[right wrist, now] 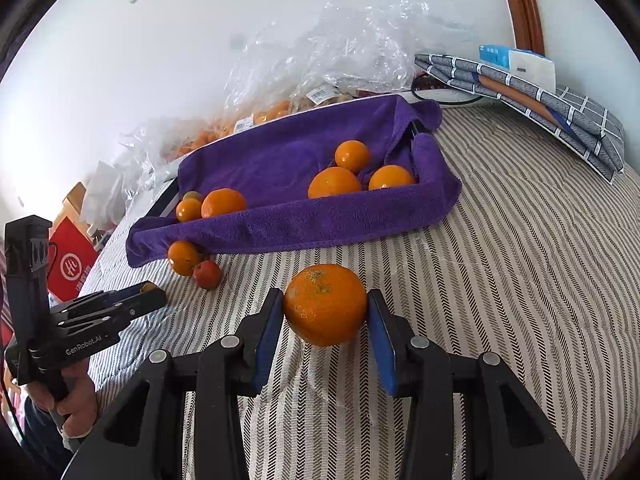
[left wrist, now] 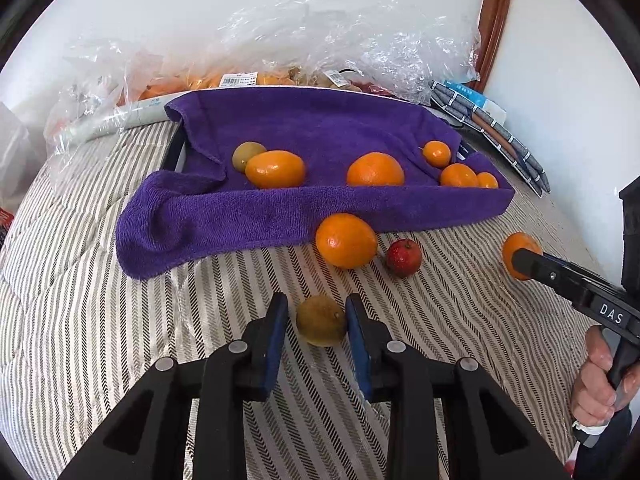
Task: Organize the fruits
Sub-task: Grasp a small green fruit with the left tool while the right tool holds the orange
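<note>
Two claws are at work over the striped bed (left wrist: 100,320), one in each of your hands. Your left claw (left wrist: 318,322) is closed down on a small greenish-brown fruit (left wrist: 321,320), its blue pads (left wrist: 276,344) against the fruit's sides. Your right claw (right wrist: 326,312) grips an orange (right wrist: 325,304) between its pads, low over the bedcover. Just past the green fruit lie another orange (left wrist: 346,240) and a small red fruit (left wrist: 404,258), side by side at the front edge of the purple towel (left wrist: 304,128). That towel lines a tray holding several more oranges, the biggest (left wrist: 375,170) near the middle, and one green fruit (left wrist: 246,155) at its left end. Clear plastic bags (left wrist: 340,40) of fruit sit behind the tray against the wall.
</note>
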Action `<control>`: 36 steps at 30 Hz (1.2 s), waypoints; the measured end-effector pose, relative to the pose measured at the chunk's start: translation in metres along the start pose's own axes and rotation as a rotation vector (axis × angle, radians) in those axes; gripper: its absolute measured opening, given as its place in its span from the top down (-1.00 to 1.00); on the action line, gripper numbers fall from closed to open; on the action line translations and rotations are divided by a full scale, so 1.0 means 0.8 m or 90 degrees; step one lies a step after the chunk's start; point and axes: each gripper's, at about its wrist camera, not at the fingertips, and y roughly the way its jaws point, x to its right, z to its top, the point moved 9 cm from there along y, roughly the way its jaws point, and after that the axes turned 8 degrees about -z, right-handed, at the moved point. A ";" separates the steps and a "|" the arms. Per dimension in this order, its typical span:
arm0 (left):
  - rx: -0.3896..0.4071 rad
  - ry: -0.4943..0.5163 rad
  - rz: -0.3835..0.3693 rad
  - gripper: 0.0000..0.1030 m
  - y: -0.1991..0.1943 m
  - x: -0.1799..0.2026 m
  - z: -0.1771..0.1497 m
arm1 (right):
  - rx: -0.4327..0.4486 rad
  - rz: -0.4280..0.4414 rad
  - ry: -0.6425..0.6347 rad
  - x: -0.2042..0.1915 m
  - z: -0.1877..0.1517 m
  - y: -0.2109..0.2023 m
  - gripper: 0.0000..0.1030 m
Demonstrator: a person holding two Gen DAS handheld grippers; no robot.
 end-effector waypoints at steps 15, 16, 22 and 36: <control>0.012 -0.022 -0.011 0.53 -0.005 -0.005 -0.001 | 0.012 -0.004 0.010 0.003 0.001 -0.005 0.18; 0.017 -0.023 -0.012 0.53 -0.007 -0.005 -0.001 | 0.014 -0.002 0.007 0.002 0.001 -0.005 0.18; 0.066 -0.033 -0.021 0.53 -0.024 -0.009 0.006 | 0.027 0.001 0.000 -0.001 0.002 -0.010 0.18; 0.149 -0.089 -0.014 0.54 -0.051 -0.032 0.024 | 0.026 -0.017 -0.015 0.001 0.002 -0.016 0.18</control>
